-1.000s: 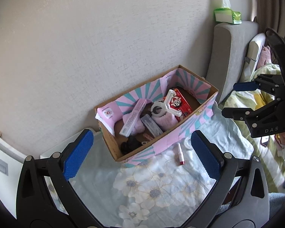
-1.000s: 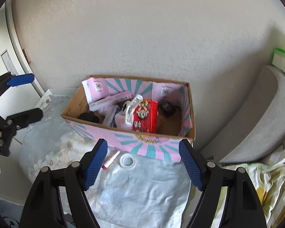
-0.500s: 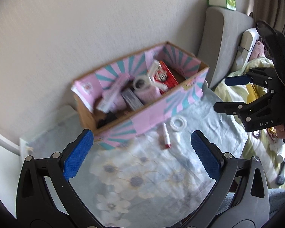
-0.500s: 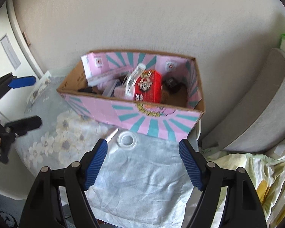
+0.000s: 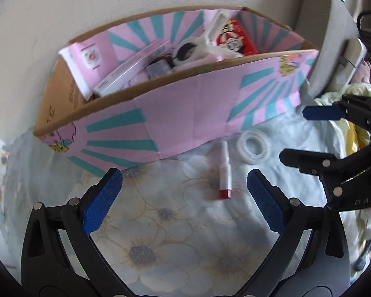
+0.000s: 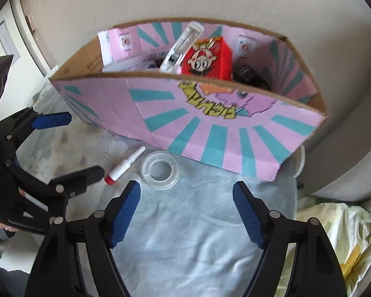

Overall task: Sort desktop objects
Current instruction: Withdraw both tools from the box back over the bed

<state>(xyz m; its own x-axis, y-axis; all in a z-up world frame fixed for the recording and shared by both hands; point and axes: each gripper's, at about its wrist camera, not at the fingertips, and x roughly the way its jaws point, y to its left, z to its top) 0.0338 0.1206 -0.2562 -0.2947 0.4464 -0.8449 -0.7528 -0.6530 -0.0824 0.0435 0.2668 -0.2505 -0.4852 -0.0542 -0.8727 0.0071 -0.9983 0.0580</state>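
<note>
A pink and teal cardboard box (image 5: 185, 113) stands against the wall, also in the right wrist view (image 6: 210, 133). In front of it on the floral cloth lie a white tube with a red cap (image 5: 225, 173) (image 6: 125, 165) and a clear tape roll (image 5: 253, 147) (image 6: 160, 170). My left gripper (image 5: 184, 198) is open, low over the cloth, just short of the tube. My right gripper (image 6: 186, 210) is open, just short of the tape roll. Each gripper shows in the other's view (image 5: 306, 133) (image 6: 71, 146).
The box holds a red carton (image 6: 207, 59), a white clamp (image 5: 202, 44), a long pink package (image 5: 133, 66) and dark items. A grey headboard (image 5: 331, 29) and yellow-green bedding (image 6: 334, 235) lie to the right. A white ledge (image 6: 19, 34) is at the left.
Both grippers have dropped and moved in toward the cloth; the box, tube and tape roll now look much larger. Both stay open and empty. The objects have not moved.
</note>
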